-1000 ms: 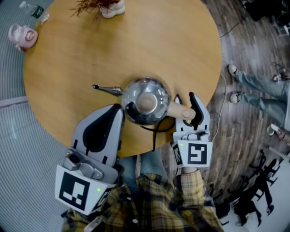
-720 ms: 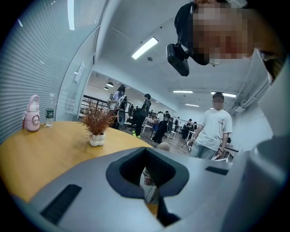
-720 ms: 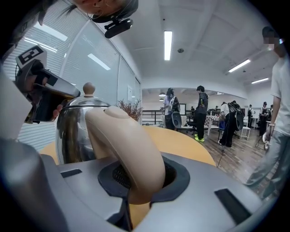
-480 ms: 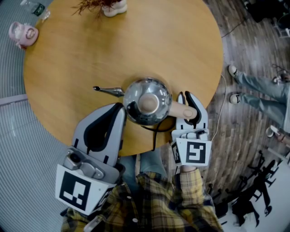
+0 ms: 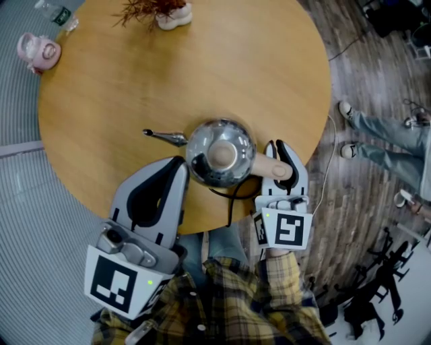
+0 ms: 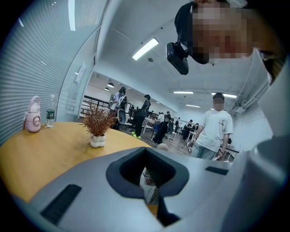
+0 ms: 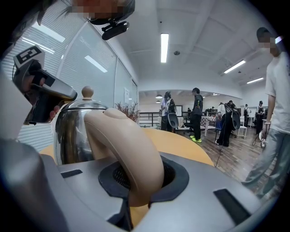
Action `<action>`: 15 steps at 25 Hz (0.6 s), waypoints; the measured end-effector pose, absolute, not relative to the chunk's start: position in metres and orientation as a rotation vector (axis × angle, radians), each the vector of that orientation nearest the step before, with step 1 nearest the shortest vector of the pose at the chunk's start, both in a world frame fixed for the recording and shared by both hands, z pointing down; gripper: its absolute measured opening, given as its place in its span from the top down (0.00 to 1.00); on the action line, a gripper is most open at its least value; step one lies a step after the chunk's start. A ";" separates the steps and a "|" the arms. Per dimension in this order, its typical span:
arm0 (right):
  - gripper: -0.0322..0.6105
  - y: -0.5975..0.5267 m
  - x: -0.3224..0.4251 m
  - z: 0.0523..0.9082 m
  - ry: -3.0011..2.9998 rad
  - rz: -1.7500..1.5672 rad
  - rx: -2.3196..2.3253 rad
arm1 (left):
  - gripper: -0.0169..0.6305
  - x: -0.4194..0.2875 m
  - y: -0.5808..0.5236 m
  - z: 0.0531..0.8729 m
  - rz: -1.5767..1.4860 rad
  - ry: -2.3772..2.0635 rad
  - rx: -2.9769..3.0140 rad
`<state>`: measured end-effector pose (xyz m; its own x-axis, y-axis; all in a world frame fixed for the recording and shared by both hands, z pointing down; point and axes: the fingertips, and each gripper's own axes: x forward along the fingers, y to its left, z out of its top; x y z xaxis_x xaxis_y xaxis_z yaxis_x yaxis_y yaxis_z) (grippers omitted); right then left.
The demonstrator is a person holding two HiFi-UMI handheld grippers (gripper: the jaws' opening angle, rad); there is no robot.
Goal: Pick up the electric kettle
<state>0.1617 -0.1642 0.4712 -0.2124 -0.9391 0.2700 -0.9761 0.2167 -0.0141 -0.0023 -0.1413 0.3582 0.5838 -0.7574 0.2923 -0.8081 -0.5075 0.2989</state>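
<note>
At the far left rim of the round wooden table (image 5: 269,67) a pink bottle (image 5: 37,52) and a clear water bottle (image 5: 57,13) are standing, with a small dried plant in a white pot (image 5: 168,13) sitting a little further along the far edge. Nearer the person, the left gripper (image 5: 178,162) is hovering with its jaws lying together and nothing between them, its tips just beside the kettle's body (whether they are touching it cannot be told). The electric kettle (image 5: 220,153) is standing upright on the table close to the near edge, its lid knob facing up. Its long axis is running across the head view: the thin spout (image 5: 165,136) is pointing left and the beige handle (image 5: 269,165) is sticking out to the right, toward the table's rim. The right gripper (image 5: 277,149) is clamping that handle, its jaws having just been closing onto it, with the dark pads pressing on both sides. A black cord (image 5: 232,199) is trailing from under the kettle over the near edge.
</note>
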 end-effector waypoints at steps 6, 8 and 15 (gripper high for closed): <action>0.84 -0.165 0.163 0.465 -2.283 0.284 1.865 | 0.97 -0.005 -0.143 0.351 0.159 -1.277 2.418; 0.84 -0.173 0.161 0.464 -2.288 0.285 1.881 | 0.97 -0.008 -0.149 0.352 0.154 -1.279 2.420; 0.84 -0.198 0.159 0.454 -2.313 0.268 1.895 | 0.97 -0.016 -0.164 0.354 0.135 -1.303 2.406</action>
<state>0.1591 -0.1979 0.4539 -0.1973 -0.9555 0.2194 -0.9803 0.1911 -0.0491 -0.0159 -0.1641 0.3543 0.5608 -0.7831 0.2688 -0.8215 -0.4859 0.2983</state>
